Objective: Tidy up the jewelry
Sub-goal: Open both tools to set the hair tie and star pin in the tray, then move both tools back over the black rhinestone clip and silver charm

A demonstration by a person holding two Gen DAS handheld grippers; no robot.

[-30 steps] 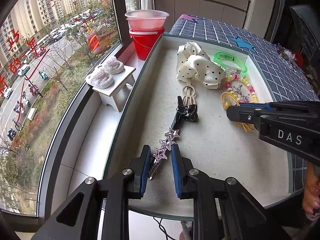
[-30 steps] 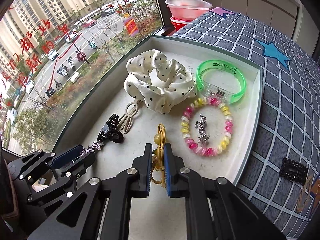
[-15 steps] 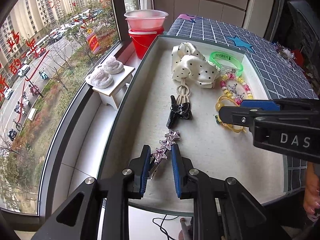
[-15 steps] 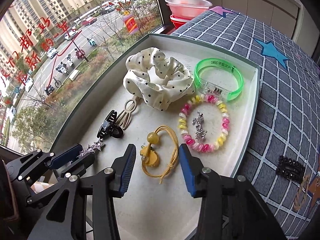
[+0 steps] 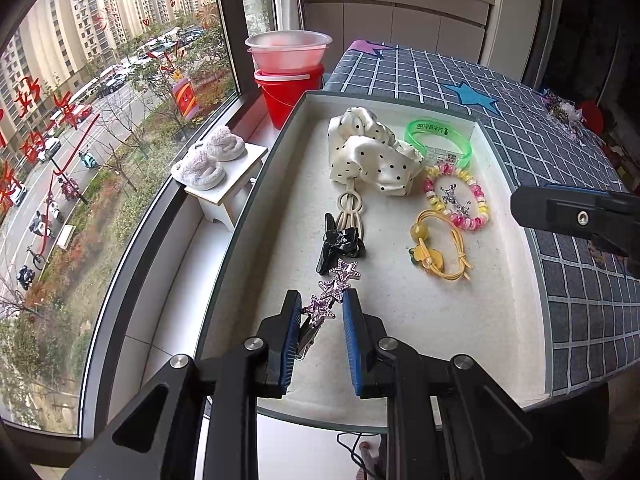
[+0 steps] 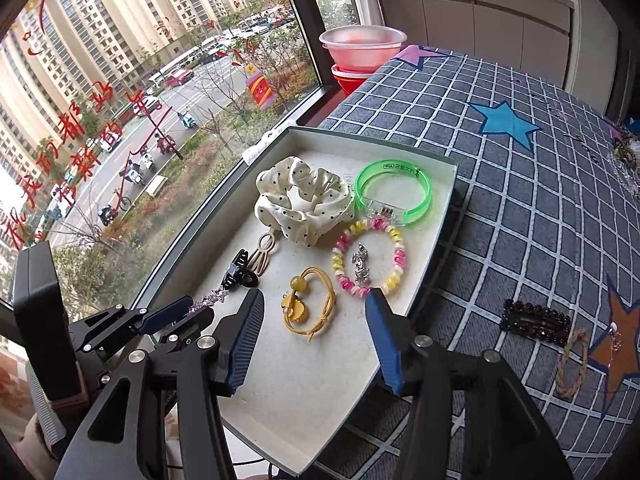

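Home, high-rise flat, by a big window. Left of the jaws: window glass (image 5: 100, 128) with red paper-cut decals, street and apartment towers far below (so an upper floor). On the sill (image 5: 168, 320) sits a small white stool (image 5: 228, 176) carrying fluffy slippers (image 5: 208, 160), beyond it a red bucket (image 5: 286, 96) with a pink basin (image 5: 286, 54) stacked on top. Ahead and right of the jaws: surface under a grey checked cloth with stars (image 6: 520, 184), cream cabinets (image 5: 392, 20) behind. Hair accessories in a tray (image 6: 304, 412): domestic, not a shop.
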